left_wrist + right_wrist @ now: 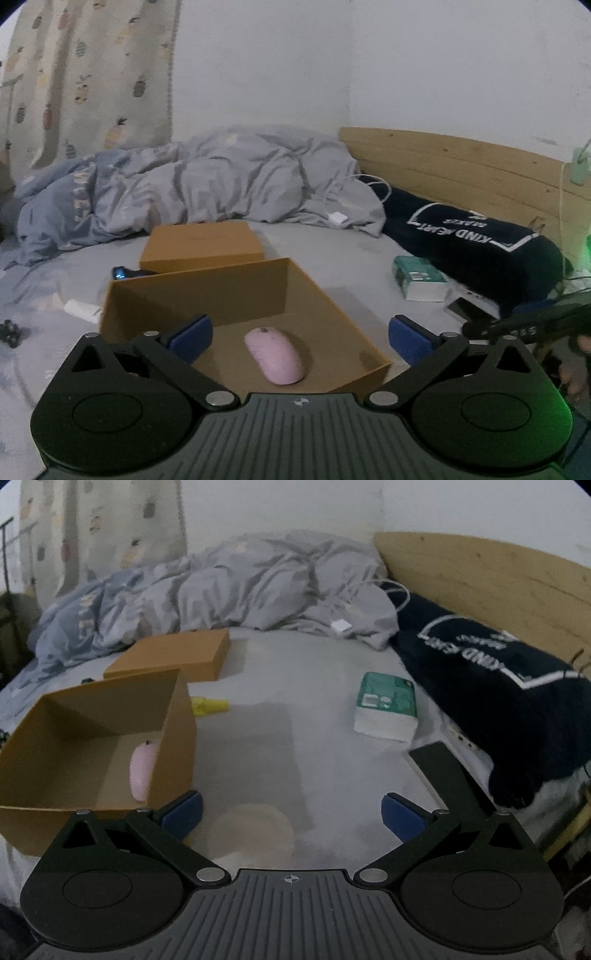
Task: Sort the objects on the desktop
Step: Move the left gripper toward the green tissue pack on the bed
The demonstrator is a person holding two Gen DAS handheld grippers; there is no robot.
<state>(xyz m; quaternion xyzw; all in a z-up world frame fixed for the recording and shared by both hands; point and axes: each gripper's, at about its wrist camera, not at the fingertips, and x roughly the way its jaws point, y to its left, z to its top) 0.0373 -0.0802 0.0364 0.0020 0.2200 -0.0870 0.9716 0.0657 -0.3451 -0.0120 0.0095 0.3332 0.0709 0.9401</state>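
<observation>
The left gripper (300, 338) is spread wide and holds nothing; it hangs over the open brown box (207, 291), with 1 blue pad (190, 338) inside the box and the other out past its right wall. The pink mouse (274, 355) lies flat on the box floor, near the front right corner, touching no wall. The right gripper (291, 818) is also wide open and empty, over a big bare patch of grey bed sheet (295, 686) with lots of free room. From there the box wall hides half of the mouse. The box lid (173, 657) lies behind the box. A yellow thing (210, 705) peeks out beside the box; it is too blurry to name. A green and white pack (386, 707) sits well to the right, near the dark pillow (498, 686). A black flat thing (443, 771) lies by the bed edge, partly cut off by the gripper.
</observation>
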